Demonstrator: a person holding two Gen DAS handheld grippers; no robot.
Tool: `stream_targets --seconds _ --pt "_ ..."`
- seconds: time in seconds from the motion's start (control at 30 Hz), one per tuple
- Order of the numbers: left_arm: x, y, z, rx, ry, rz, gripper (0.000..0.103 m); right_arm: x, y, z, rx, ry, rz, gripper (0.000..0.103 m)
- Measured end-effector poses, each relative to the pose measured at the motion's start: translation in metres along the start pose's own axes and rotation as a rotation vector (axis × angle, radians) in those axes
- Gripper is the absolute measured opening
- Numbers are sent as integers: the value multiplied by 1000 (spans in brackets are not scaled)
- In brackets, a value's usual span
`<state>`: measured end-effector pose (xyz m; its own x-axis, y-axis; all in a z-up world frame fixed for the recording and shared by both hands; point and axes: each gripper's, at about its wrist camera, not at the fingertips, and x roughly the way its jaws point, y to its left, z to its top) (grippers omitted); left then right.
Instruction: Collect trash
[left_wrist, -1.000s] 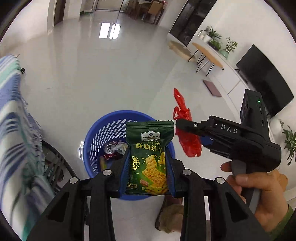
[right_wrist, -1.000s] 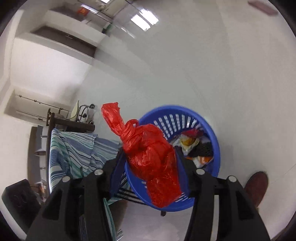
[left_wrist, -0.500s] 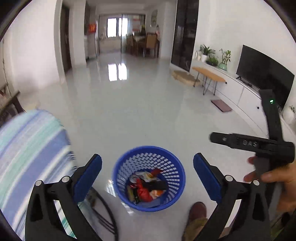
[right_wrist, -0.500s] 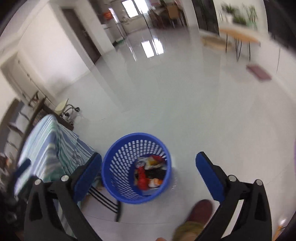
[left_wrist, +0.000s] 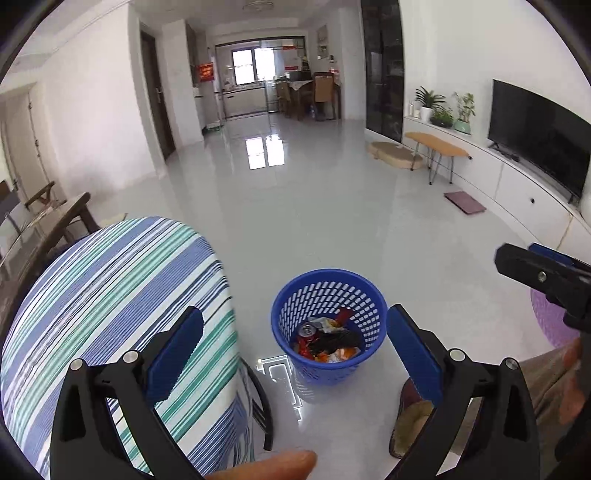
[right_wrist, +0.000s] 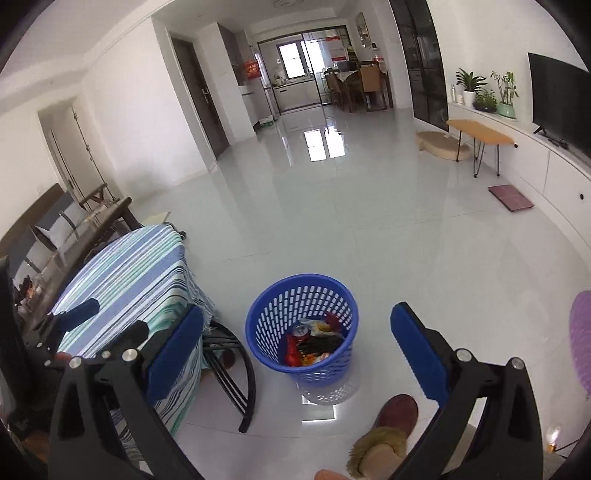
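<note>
Left wrist: trash-filled blue basket (left_wrist: 328, 295)

R gripper (right_wrist: 295, 343): your jaws wide apart, nothing btwn | blue perforated plastic basket (right_wrist: 275, 314) on glossy floor below, trash inside | striped-cloth table (right_wrist: 136, 266) to its left | brown slipper (right_wrist: 397, 411) near basket

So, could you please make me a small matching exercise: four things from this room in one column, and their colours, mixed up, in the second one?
Things:
1. basket
2. television
3. side table
4. cloth on the table

Colours:
A. black
B. blue, green and white stripes
C. blue
D. light wood top, thin dark legs

Pairs: 1-C, 2-A, 3-D, 4-B
</note>
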<state>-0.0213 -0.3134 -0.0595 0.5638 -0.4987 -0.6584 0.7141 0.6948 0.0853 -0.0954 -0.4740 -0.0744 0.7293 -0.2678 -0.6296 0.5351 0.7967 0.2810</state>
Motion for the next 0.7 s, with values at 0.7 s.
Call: stream_targets --seconds 0.7 --pt "-1 5 -4 -11 161 -52 98 -2 39 -34 -79 173 -175 98"
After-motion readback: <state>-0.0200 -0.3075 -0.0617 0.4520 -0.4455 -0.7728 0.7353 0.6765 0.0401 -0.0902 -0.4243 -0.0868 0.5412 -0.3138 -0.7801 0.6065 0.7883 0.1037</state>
